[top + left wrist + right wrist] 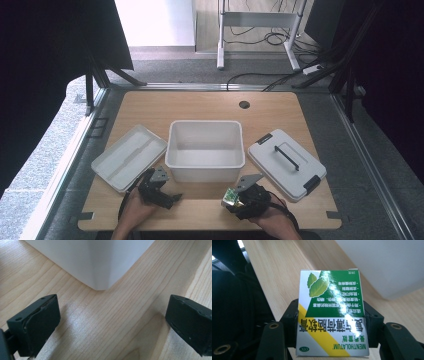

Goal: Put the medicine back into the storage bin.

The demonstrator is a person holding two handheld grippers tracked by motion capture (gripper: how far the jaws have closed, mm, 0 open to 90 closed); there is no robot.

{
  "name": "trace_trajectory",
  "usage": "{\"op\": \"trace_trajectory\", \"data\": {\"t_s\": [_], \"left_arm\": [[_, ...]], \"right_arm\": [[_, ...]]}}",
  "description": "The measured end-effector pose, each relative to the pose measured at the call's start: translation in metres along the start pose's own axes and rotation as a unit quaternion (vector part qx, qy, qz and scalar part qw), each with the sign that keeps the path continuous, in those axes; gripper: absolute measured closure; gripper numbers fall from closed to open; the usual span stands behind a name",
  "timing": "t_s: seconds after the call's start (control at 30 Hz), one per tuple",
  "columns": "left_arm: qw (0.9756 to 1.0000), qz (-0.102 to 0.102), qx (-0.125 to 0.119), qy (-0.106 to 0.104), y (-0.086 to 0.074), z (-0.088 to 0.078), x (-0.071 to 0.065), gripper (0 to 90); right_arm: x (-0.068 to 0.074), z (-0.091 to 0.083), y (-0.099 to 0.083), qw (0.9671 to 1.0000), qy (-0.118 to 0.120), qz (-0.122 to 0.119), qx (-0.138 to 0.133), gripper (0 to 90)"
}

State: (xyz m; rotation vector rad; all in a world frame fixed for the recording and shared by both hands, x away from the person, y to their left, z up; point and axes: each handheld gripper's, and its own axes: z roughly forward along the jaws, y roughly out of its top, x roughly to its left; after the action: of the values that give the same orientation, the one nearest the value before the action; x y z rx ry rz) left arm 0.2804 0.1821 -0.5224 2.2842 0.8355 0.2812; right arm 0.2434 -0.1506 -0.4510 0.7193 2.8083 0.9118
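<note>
- Overhead, in the high view, both forearms come in from the near edge of the wooden table (210,102). The left gripper (170,199) lies low and slanted, pointing right along the near edge, in front of the white bin's (205,150) near left corner. The right gripper (231,197) sits in front of the bin's near right corner, jaws turned left, with a small green-and-white box (230,196) at its tip. A shallow white tray (128,156) lies left of the bin — a grey lid (286,163) with a black handle lies to its right.
- Next, the left gripper view: its jaws stand wide apart over bare wood, nothing between them, with the bin's corner (100,265) just ahead.
- Last, the right gripper view: the jaws clamp the Mentholatum box (332,315) by its two sides — print upside down — above the tabletop, the bin's wall (384,265) behind.
</note>
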Motion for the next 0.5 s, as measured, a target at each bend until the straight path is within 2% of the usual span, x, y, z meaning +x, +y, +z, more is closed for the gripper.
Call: {"op": "trace_trajectory", "data": {"t_s": [0.5], "left_arm": [[1.0000,-0.001,0.000,0.000,0.000,0.000,0.000,0.0]], "right_arm": [[-0.004,-0.042,0.040,0.9997,0.013,-0.015,-0.017,44.6]]}}
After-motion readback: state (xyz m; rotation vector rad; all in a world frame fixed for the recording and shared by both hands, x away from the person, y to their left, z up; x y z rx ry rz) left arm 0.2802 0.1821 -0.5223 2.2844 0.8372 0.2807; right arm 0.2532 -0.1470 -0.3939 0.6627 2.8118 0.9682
